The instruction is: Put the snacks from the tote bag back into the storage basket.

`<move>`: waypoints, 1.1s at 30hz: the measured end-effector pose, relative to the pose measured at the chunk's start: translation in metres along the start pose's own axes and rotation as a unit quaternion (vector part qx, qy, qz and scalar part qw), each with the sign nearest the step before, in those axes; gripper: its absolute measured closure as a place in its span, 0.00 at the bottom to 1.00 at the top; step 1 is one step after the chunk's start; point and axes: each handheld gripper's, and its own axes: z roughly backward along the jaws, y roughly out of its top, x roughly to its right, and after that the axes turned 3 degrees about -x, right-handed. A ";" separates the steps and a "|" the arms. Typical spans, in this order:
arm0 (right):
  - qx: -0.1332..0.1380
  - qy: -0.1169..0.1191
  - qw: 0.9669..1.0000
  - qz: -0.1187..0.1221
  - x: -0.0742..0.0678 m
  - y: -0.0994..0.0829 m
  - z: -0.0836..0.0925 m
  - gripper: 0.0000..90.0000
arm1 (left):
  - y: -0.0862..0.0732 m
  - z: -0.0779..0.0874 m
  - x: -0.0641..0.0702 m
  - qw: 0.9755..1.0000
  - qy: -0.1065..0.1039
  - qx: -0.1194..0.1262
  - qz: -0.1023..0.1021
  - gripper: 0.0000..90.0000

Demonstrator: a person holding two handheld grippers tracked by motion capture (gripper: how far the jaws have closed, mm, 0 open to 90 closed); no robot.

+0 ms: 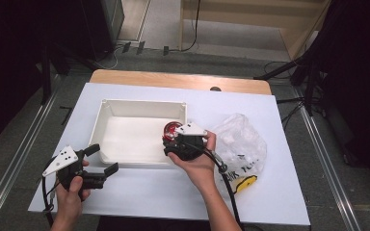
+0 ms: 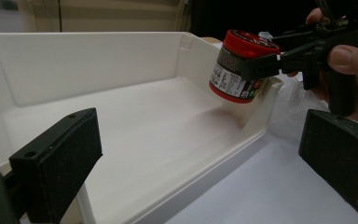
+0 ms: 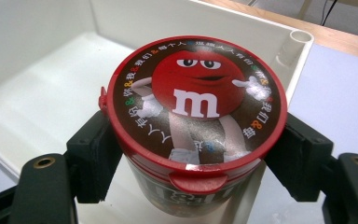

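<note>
A round candy tub [image 3: 196, 93] with a red lid and a cartoon figure on top sits between the pads of my right gripper [image 3: 196, 148], which is shut on its sides just below the lid. In the high view the tub [image 1: 171, 130] hangs over the right front corner of the white bin [image 1: 125, 103]. From the left gripper view the tub [image 2: 235, 74] is slightly tilted and held above the bin floor [image 2: 135, 121]. My left gripper [image 1: 102, 159] rests at the table's front left, open, with nothing between its jaws.
A crumpled clear plastic bag [image 1: 241, 142] lies right of the bin, with a yellow piece [image 1: 244, 183] at its near edge. White sheet [image 1: 149, 192] covers the wooden table. Cables and dark stands lie on the floor beyond the table.
</note>
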 end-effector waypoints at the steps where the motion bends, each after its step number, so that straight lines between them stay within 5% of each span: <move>1: 0.000 0.000 1.000 0.001 0.000 0.000 0.000 0.28 | 0.000 0.000 0.000 1.000 -0.001 0.000 0.000 0.00; 13: -0.019 -0.015 0.999 0.027 0.000 0.002 0.002 0.28 | 0.000 -0.001 0.000 1.000 -0.001 -0.002 0.001 0.00; 33: 0.022 -0.016 1.000 -0.008 0.020 0.005 0.023 0.30 | 0.000 -0.002 0.001 1.000 -0.002 -0.004 -0.002 0.00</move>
